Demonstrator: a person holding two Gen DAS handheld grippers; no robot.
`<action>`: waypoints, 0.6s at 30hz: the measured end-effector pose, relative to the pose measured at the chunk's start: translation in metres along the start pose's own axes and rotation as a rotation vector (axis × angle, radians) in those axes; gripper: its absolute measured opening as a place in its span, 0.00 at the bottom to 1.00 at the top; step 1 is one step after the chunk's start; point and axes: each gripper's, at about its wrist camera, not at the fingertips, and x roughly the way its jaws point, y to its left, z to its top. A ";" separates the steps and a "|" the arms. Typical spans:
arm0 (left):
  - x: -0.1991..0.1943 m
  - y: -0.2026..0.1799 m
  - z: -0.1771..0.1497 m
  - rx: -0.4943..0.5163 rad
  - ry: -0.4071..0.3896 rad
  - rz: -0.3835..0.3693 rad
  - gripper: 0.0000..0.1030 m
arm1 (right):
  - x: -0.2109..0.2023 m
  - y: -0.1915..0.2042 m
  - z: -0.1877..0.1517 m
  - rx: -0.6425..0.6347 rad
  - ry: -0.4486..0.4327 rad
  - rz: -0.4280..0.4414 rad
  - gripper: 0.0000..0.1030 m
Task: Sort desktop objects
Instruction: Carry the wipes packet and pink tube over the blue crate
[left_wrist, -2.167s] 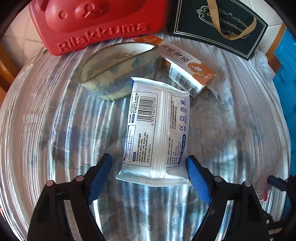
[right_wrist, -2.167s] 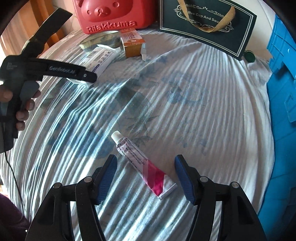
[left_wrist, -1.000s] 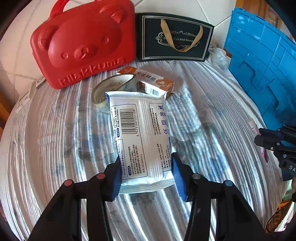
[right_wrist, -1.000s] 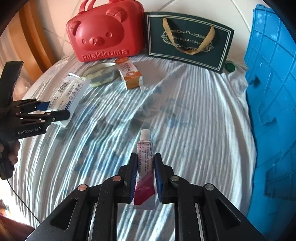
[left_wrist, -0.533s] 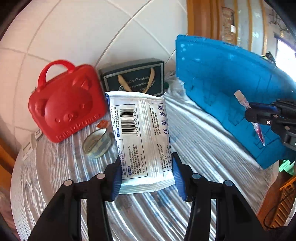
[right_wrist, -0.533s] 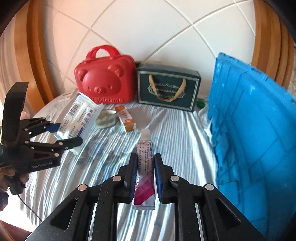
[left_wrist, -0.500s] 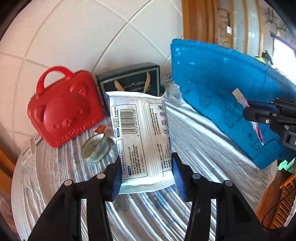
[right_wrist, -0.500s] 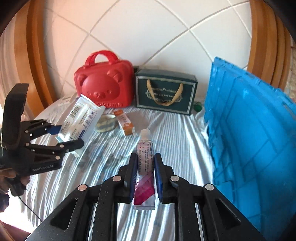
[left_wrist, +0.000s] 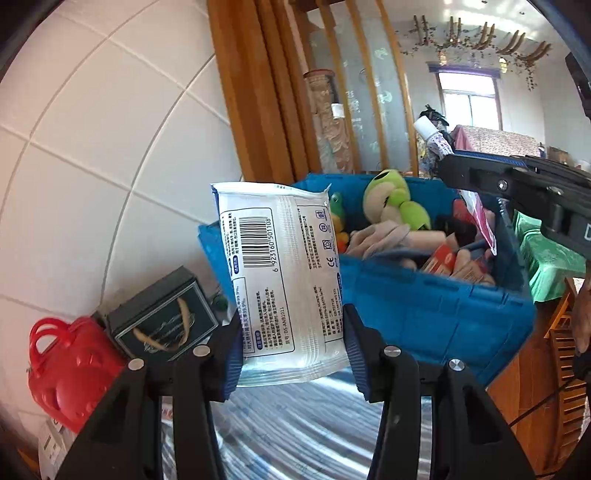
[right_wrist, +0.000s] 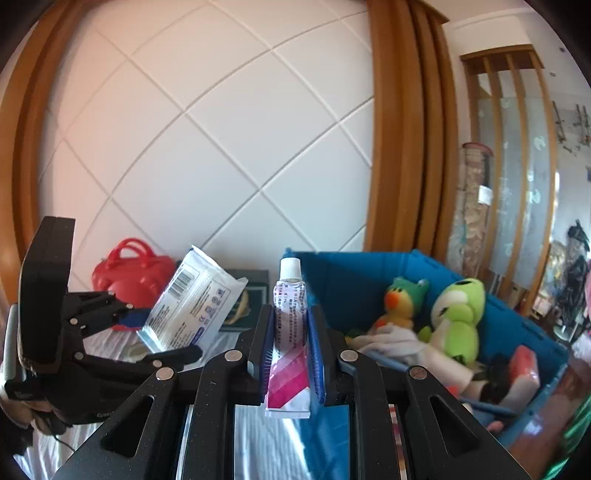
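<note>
Left gripper (left_wrist: 293, 354) clenched on wipes pack (left_wrist: 282, 280), held in the air, long axis along the fingers, barcode end pointing away toward bin (left_wrist: 424, 299). Right gripper (right_wrist: 290, 354) clenched on tube (right_wrist: 289, 339), also in the air, cap forward, crimped end back, near the bin's (right_wrist: 332, 273) rim. Bin open on top, toys (right_wrist: 458, 321) filling the far part.

one wipes pack (left_wrist: 280, 273), one tube (right_wrist: 290, 339), two green plush toys (right_wrist: 458, 317), one blue bin (left_wrist: 424, 306)
</note>
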 end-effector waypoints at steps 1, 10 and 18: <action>0.003 -0.009 0.011 0.006 -0.016 -0.009 0.46 | -0.005 -0.013 0.006 0.016 -0.013 -0.015 0.17; 0.036 -0.081 0.085 0.046 -0.097 -0.061 0.46 | -0.018 -0.124 0.039 0.112 -0.058 -0.132 0.17; 0.063 -0.114 0.106 0.041 -0.086 -0.031 0.46 | -0.001 -0.183 0.035 0.166 -0.031 -0.142 0.18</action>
